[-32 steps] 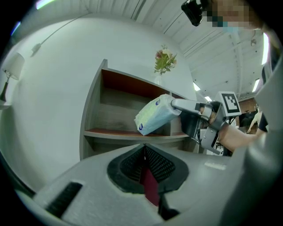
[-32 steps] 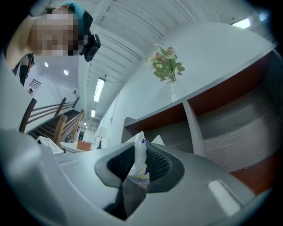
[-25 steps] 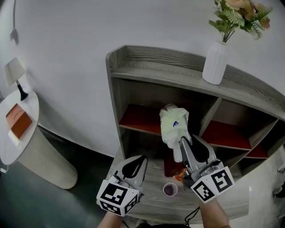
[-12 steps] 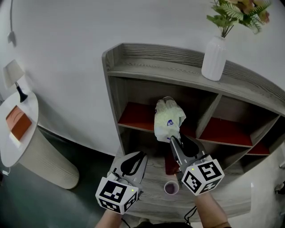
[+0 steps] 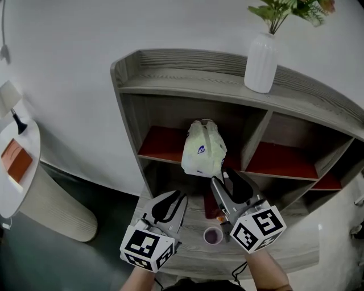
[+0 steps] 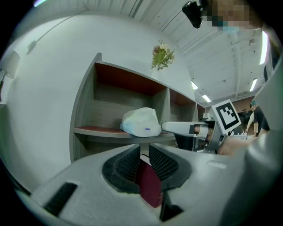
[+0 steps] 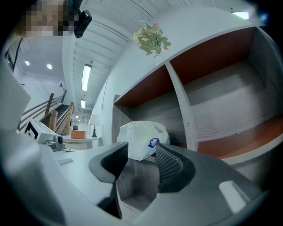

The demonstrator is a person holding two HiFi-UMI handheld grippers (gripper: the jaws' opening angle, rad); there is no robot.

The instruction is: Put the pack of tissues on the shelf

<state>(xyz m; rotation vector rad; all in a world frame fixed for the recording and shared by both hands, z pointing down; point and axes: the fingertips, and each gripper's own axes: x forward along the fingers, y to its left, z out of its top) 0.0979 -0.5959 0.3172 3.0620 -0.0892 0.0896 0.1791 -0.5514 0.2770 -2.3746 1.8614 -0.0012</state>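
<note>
The left gripper (image 6: pixel 144 154) is nearest and points level. Its two jaws sit very close, with only a thin gap. A dark red thing (image 6: pixel 148 185) shows in that gap. I cannot tell if the jaws press on it.

A small purple cup (image 5: pixel 212 235) stands between the two grippers, just beside the back end of the right one. It sits on the low grey board (image 5: pixel 193 224) under them.

The right gripper (image 5: pixel 223 176) is a bit further out. Its jaws have just been opening and now they are spread wide. Nothing is pinched between them.

Just past its tips is the pack of tissues (image 5: pixel 202 149). It is soft and white-green with a small blue mark. It lies on the red board (image 5: pixel 162 145) of the shelf (image 5: pixel 170 74), at the front edge, near the wall that splits the shelf. The right gripper's view shows it in the space between the open jaws, but the pads do not squeeze it.

Higher up and to the right of the right gripper, a white vase (image 5: pixel 260 62) with green leaves (image 5: pixel 278 11) stands on top of the shelf.

Far to the left of the left gripper is a round white tabletop (image 5: pixel 25 187) with an orange box (image 5: pixel 14 162) on it.
</note>
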